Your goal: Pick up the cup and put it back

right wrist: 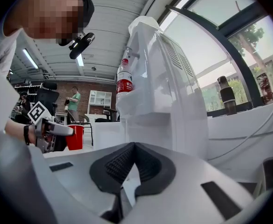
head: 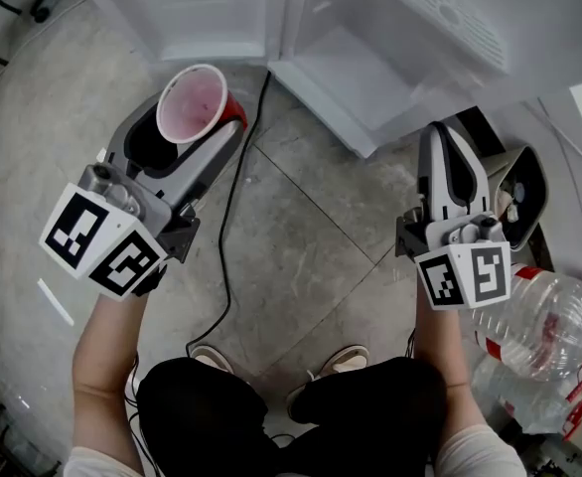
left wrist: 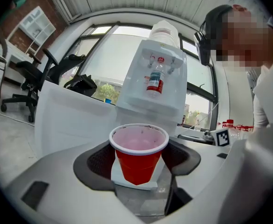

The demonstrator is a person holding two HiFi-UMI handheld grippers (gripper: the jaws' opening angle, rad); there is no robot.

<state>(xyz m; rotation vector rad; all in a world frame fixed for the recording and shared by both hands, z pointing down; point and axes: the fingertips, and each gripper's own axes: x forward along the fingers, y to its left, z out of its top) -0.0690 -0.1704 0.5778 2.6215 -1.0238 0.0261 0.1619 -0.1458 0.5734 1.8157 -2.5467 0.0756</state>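
Note:
A red plastic cup (head: 194,104) with a white rim stands upright between the jaws of my left gripper (head: 184,137), which is shut on its sides. In the left gripper view the cup (left wrist: 137,164) is empty, and the dark pads (left wrist: 99,161) press on it from both sides. It is held in the air in front of a white water dispenser (left wrist: 153,87). My right gripper (head: 440,142) hangs at the right, shut with nothing in it. From the right gripper view (right wrist: 132,164) the cup (right wrist: 74,137) shows far off at the left.
The white water dispenser (head: 390,38) fills the top of the head view. A black cable (head: 233,197) runs over the concrete floor. Large clear water bottles (head: 549,326) lie at the lower right. Office chairs (left wrist: 27,87) stand at the left.

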